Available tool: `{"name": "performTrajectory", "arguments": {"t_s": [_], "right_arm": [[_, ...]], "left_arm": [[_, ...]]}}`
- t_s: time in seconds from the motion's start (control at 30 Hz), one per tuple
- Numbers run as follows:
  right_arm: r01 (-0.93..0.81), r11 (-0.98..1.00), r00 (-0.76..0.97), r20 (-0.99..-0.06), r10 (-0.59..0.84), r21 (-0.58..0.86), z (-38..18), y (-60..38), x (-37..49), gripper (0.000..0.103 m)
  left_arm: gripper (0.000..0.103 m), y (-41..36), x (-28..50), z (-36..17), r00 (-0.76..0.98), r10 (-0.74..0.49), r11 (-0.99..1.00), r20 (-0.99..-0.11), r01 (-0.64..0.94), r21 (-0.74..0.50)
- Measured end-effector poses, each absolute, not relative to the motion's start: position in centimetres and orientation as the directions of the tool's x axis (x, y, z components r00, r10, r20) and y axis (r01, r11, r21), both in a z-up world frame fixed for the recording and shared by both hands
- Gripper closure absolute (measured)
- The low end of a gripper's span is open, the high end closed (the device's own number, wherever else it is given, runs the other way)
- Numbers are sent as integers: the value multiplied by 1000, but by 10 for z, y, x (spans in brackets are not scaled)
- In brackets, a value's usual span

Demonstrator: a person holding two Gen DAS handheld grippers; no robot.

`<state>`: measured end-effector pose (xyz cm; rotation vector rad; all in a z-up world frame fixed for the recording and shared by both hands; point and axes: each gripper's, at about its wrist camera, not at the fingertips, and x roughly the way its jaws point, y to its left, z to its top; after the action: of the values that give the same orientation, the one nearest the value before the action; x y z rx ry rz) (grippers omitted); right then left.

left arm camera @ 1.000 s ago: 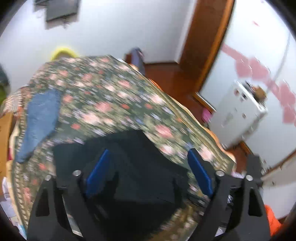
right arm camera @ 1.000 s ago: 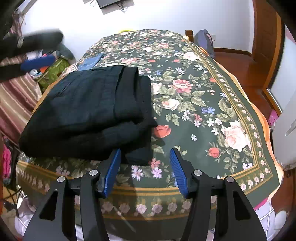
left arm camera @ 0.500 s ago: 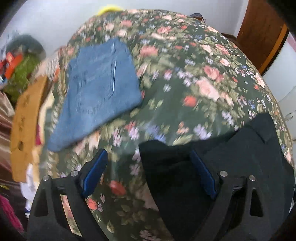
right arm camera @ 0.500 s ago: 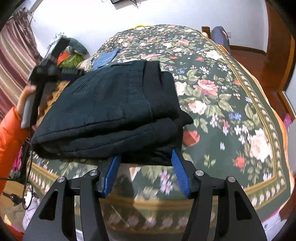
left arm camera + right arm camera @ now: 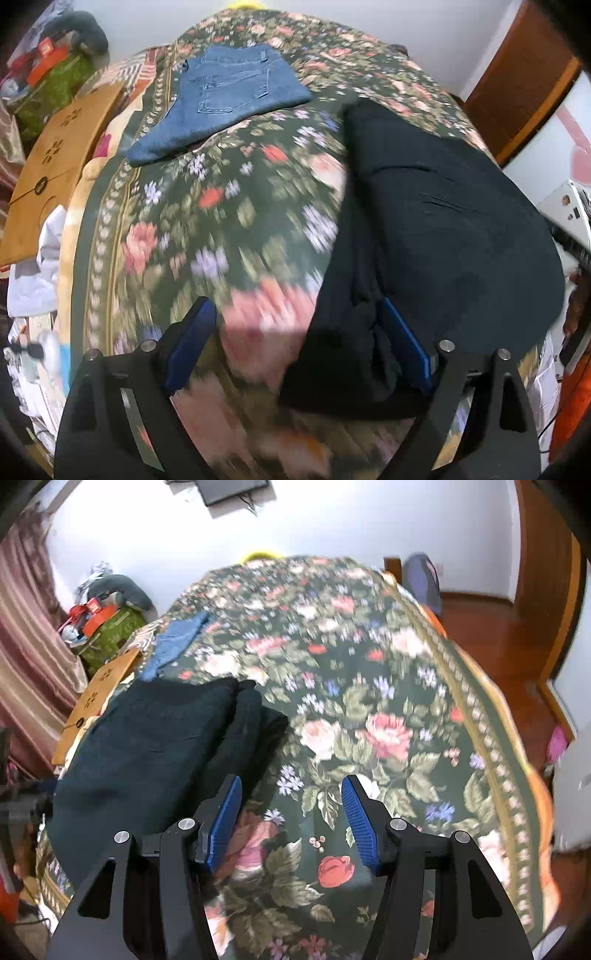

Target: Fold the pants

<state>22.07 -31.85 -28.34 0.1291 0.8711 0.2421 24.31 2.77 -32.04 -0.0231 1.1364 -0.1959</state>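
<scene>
Black pants (image 5: 443, 221), folded into a thick stack, lying on a dark green flowered bedspread (image 5: 229, 206) near its front left corner as the right wrist view shows it (image 5: 155, 746). Blue jeans (image 5: 229, 92), folded, lying farther back on the same bedspread, well apart from the black stack; partly visible in the right wrist view (image 5: 177, 642). Left gripper (image 5: 299, 343): jaws spread wide, blue pads showing, the right pad against the near edge of the black pants, the left pad over bare bedspread; nothing clamped. Right gripper (image 5: 291, 819): jaws apart, empty, over the flower pattern just beside the right edge of the black stack. Wooden board (image 5: 55, 166) at the left side of the bed. Brown door (image 5: 524, 70) at the back right. Parts of both views blurred.
</scene>
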Motion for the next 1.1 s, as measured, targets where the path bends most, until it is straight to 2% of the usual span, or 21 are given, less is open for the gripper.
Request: {"name": "performTrajectory", "arguments": {"t_s": [0.13,0.27,0.37,0.43,0.53,0.63,0.73,0.8,0.9,1.0,1.03,1.1], "right_arm": [[-224,956,641,-711,289,188,-262,-299,203,49],[-317,927,631,-686,363,199,-253,-269,186,49],[-374,914,600,-711,366,155,-269,-242,179,53],[-388,913,573,-743,345,124,-290,-230,176,58],[-380,918,567,-755,329,115,-310,-229,172,58],[-374,915,537,-769,347,151,-296,-236,177,58],[-375,907,571,-722,391,194,-273,-244,181,58],[-378,906,597,-698,396,190,-264,-242,186,58],[-364,918,627,-688,365,155,-268,-235,197,58],[-332,939,600,-746,287,94,-295,-233,214,58],[-332,938,587,-757,287,98,-302,-236,217,59],[-321,943,589,-762,269,84,-306,-243,216,61]], "left_arm": [[11,27,224,-311,495,-105,988,-862,147,-36],[12,41,229,-318,523,61,990,-850,78,120],[18,53,231,-315,485,-6,997,-874,73,34],[19,53,227,-302,514,8,996,-858,71,52],[19,45,225,-279,551,-39,992,-833,120,33],[19,28,224,-258,567,-134,981,-813,190,-29],[19,1,227,-245,579,-197,965,-791,259,-51],[19,-20,234,-246,577,-214,953,-789,301,-38],[19,-47,251,-260,573,-165,945,-803,324,37],[18,-58,268,-285,548,-111,943,-829,321,86],[18,-57,274,-294,532,-99,943,-841,320,92],[18,-47,280,-305,485,-150,948,-861,317,14]]}}
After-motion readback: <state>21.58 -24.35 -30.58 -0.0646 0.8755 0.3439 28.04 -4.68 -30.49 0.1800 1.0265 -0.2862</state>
